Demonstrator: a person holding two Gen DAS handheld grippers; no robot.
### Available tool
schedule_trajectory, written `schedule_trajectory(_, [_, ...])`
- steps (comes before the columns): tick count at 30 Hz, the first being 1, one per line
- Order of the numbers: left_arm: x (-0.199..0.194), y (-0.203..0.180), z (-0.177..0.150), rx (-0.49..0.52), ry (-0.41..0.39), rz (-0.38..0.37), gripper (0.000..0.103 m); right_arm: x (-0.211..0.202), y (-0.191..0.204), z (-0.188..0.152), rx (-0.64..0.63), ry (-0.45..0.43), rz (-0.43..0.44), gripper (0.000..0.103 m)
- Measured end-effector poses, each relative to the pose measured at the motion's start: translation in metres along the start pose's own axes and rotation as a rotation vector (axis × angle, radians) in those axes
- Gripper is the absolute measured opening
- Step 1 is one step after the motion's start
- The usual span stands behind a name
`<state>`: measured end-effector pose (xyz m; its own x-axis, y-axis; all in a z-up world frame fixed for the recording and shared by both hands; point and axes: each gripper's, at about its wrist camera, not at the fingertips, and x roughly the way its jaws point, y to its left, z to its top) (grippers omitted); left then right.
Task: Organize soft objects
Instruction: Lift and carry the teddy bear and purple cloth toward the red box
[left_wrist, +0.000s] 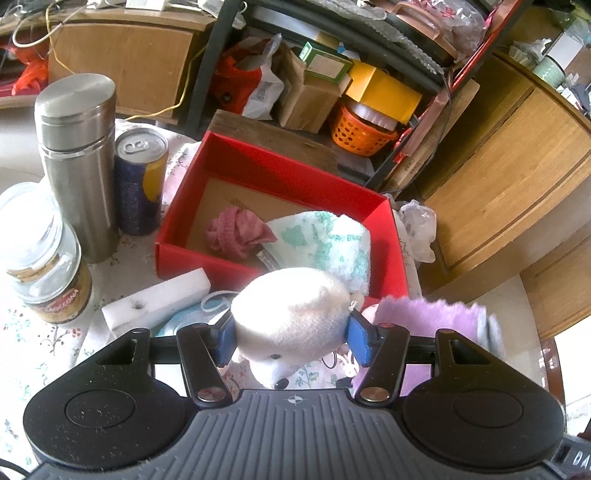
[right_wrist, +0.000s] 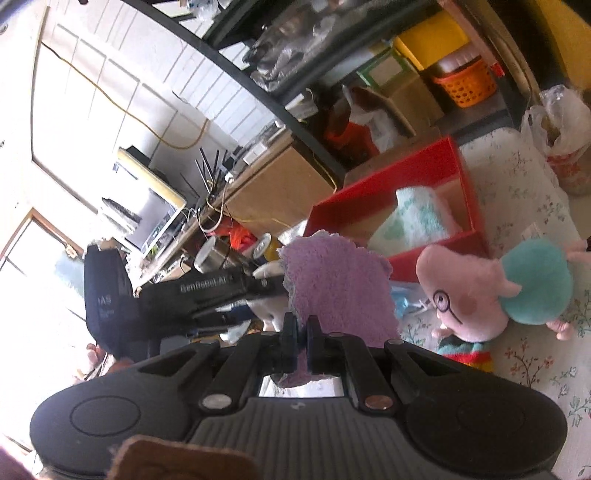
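Left tongs (left_wrist: 291, 338): closed from both sides on a white plush toy (left_wrist: 291, 314), the blue pads (left_wrist: 357, 338) pressing into its body; the toy hangs above the surface, just short of the red box's near wall.
Right tongs (right_wrist: 301, 341): nearly shut, pinching the lower edge of a purple fuzzy cloth (right_wrist: 338, 291), which stands up in front of the camera; the same cloth shows at the right of the left wrist view.
Red box (left_wrist: 280, 168): open-topped, on the surface, cardboard floor showing.
Inside the box: a pink knitted piece (left_wrist: 236, 230) toward the left, and a white towel with green print (left_wrist: 328, 240) lying against it toward the right.
Pig plush (right_wrist: 517, 288): pink with a teal body and glasses, lying on the floral tablecloth (right_wrist: 535, 369) just outside the box.
White sponge block (left_wrist: 157, 302): on the surface, close to the box's near left corner.
Left of the box: a steel flask (left_wrist: 79, 162), a blue and yellow can (left_wrist: 140, 181) and a glass jar (left_wrist: 44, 254), all upright.
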<state>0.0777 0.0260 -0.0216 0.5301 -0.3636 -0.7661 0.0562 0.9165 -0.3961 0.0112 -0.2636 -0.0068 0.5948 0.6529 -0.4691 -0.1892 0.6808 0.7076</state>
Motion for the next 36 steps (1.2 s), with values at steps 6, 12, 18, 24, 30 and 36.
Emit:
schedule_trajectory(6, [-0.018,-0.001,-0.011,-0.012,-0.023,-0.015,0.060,-0.012,0.002,0.010,-0.002,-0.055,0.018,0.000])
schedule_trajectory(12, [-0.033,-0.007,-0.015,-0.002,-0.059,-0.024,0.060,-0.017,0.012,0.019,-0.031,-0.110,0.005,0.000])
schedule_trajectory(18, [-0.052,-0.017,-0.009,0.022,-0.139,-0.022,0.060,-0.026,0.023,0.032,-0.073,-0.195,-0.011,0.000])
schedule_trajectory(24, [-0.060,-0.025,0.000,0.031,-0.192,-0.025,0.060,-0.029,0.031,0.041,-0.106,-0.242,-0.033,0.000])
schedule_trajectory(30, [-0.061,-0.036,0.013,0.030,-0.242,-0.027,0.060,-0.029,0.041,0.050,-0.149,-0.286,-0.053,0.000])
schedule_trajectory(36, [-0.059,-0.043,0.029,0.034,-0.301,-0.010,0.060,-0.030,0.051,0.064,-0.202,-0.350,-0.065,0.000])
